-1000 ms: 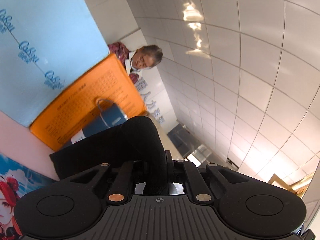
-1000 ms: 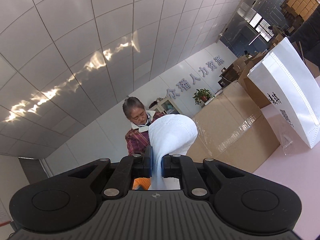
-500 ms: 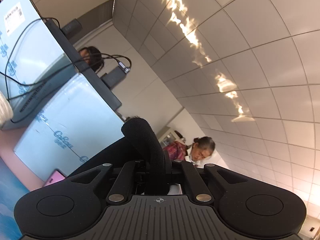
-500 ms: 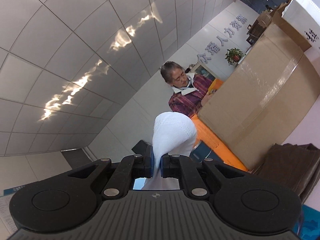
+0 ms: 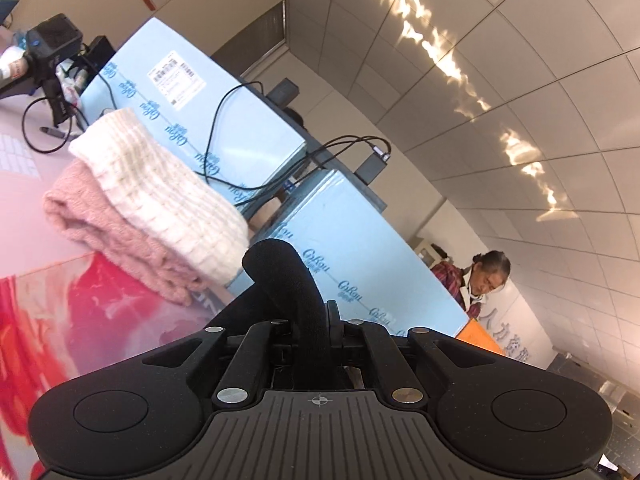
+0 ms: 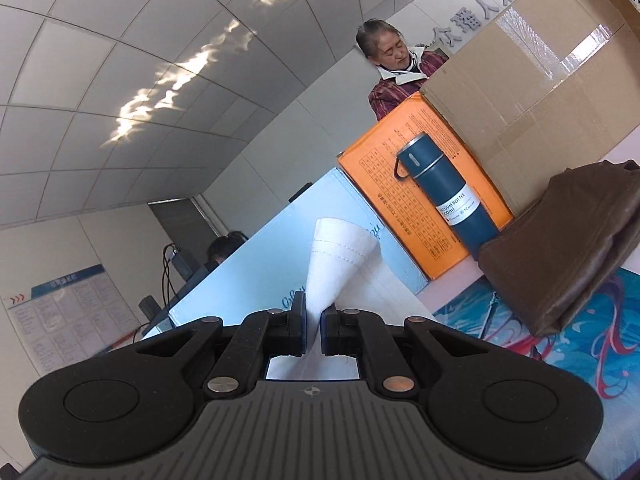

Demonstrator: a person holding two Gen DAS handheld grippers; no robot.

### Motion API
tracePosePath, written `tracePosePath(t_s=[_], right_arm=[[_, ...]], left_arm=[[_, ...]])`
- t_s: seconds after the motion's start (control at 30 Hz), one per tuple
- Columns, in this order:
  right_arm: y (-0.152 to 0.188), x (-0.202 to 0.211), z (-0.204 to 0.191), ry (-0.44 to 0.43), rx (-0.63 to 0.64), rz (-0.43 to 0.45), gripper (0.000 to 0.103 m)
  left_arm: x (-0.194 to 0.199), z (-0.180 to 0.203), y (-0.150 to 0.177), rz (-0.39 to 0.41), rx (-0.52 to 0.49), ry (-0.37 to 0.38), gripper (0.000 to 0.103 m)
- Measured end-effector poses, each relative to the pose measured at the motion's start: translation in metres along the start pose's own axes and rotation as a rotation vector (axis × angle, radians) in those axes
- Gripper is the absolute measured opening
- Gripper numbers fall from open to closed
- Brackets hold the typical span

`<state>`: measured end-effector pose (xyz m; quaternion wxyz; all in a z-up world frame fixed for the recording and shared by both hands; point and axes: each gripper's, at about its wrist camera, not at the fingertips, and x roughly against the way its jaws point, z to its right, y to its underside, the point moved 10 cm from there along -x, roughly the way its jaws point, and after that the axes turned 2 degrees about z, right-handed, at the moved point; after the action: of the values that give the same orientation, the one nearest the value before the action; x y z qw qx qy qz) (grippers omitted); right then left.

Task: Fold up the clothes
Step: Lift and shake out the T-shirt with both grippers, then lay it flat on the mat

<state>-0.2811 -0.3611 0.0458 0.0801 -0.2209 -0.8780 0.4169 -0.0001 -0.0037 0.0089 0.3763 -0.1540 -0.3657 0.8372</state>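
Now the left gripper (image 5: 316,334) is clamped on a black garment (image 5: 286,276), which bulges up at centre frame. Upper left, a cream knit (image 5: 160,192) lies on a pink knit (image 5: 108,232). Over on the right gripper (image 6: 314,322), jaws pinch white fabric (image 6: 340,256) rising mid-frame; a blue bottle (image 6: 444,196) leans on an orange box (image 6: 384,160), with a brown folded garment (image 6: 568,240) at right.

Left gripper (image 5: 316,320), low centre of the left wrist frame, tilted upward, jaws clamped tight on a fold of black cloth (image 5: 286,276) bulging above the fingers. Right gripper (image 6: 314,320), low centre of the right wrist frame, likewise angled up, jaws pinched on a peak of white fabric (image 6: 340,256) standing between the fingertips.
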Motion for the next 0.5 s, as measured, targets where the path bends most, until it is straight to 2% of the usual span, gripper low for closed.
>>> tracePosePath(t_s=[0.13,0.27,0.37,0.4,0.43,0.47,0.5], right_arm=[[0.029,0.035,0.004,0.021,0.012,-0.081,0.006],[0.051,0.068,0.009,0.06,0.08,-0.144,0.006],[0.066,0.088,0.018,0.081,0.104,-0.221,0.008],[0.068,0.095,0.021,0.102,0.123,-0.234,0.013],[0.067,0.103,0.024,0.123,0.143,-0.229,0.016],[0.063,0.111,0.027,0.143,0.161,-0.217,0.036],[0.054,0.116,0.029,0.155,0.17,-0.186,0.065]], left_arm=[[0.026,-0.011,0.016,-0.052,-0.025,-0.059,0.004],[0.043,-0.034,0.038,-0.135,-0.059,-0.165,0.006],[0.042,-0.035,0.025,-0.108,-0.113,-0.203,0.012],[0.04,-0.034,0.019,-0.093,-0.133,-0.213,0.015],[0.039,-0.033,0.012,-0.077,-0.154,-0.223,0.024],[0.037,-0.032,0.006,-0.062,-0.174,-0.233,0.034],[0.036,-0.031,-0.001,-0.047,-0.194,-0.243,0.039]])
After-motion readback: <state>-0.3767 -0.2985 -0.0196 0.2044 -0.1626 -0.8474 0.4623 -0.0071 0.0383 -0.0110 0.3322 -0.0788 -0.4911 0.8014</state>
